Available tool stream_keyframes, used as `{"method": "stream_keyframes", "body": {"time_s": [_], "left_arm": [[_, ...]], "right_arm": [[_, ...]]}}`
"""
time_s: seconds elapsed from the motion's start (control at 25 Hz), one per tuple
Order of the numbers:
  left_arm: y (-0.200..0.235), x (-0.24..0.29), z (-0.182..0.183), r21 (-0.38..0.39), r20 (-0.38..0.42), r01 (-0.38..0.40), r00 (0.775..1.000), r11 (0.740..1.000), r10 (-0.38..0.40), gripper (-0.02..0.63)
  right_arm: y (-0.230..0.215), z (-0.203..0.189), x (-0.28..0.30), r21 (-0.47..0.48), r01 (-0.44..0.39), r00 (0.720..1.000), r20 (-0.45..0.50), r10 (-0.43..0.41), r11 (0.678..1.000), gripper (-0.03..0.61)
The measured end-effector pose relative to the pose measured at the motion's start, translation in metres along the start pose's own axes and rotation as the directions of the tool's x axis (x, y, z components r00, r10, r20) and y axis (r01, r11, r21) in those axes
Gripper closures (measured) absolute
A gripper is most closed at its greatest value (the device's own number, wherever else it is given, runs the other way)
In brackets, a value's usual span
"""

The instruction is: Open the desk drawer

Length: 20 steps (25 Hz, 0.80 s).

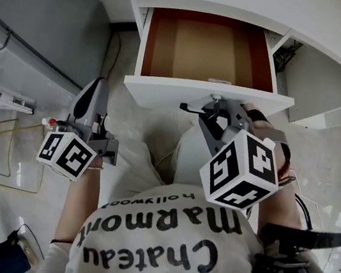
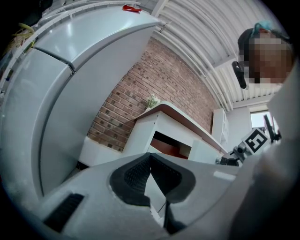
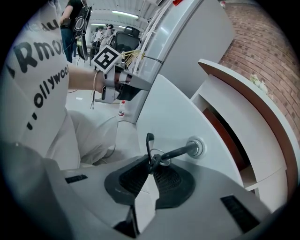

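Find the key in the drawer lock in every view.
Head view: key in the drawer front, centre, gripped by the right tool.
Left gripper view: not discernible.
Right gripper view: centre, key at the jaw tips.
Shared landmark: the open drawer, red-brown inside.

1. You face a brick wall; a white desk stands before it.
2. Left of the brick wall: a tall grey cabinet.
3. Above it: a ribbed white ceiling.
4. Below it: pale glossy floor.
5. Right of it: a bright window.
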<state>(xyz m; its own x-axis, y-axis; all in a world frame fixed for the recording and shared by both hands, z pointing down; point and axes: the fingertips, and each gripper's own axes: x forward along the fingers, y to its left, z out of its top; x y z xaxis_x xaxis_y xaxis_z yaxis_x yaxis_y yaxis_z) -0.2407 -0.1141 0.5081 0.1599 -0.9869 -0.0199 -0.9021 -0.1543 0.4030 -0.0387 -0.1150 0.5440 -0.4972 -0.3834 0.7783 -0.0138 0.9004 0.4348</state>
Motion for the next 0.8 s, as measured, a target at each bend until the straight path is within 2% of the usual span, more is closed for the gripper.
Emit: {"method": "stream_keyframes", "body": {"time_s": [0.36, 0.8], "left_arm": [[0.002, 0.006, -0.006, -0.019, 0.001, 0.012, 1.0, 1.0, -0.011, 0.598], [-0.004, 0.009, -0.011, 0.009, -0.02, 0.016, 1.0, 1.0, -0.016, 0.598]], "right_arm": [[0.013, -0.005, 0.0, 0.02, -0.022, 1.0, 0.019, 0.022, 1.0, 0.549], [0.02, -0.009, 0.005, 0.023, 0.009, 0.996, 0.087, -0.011, 1.0, 0.551]]}}
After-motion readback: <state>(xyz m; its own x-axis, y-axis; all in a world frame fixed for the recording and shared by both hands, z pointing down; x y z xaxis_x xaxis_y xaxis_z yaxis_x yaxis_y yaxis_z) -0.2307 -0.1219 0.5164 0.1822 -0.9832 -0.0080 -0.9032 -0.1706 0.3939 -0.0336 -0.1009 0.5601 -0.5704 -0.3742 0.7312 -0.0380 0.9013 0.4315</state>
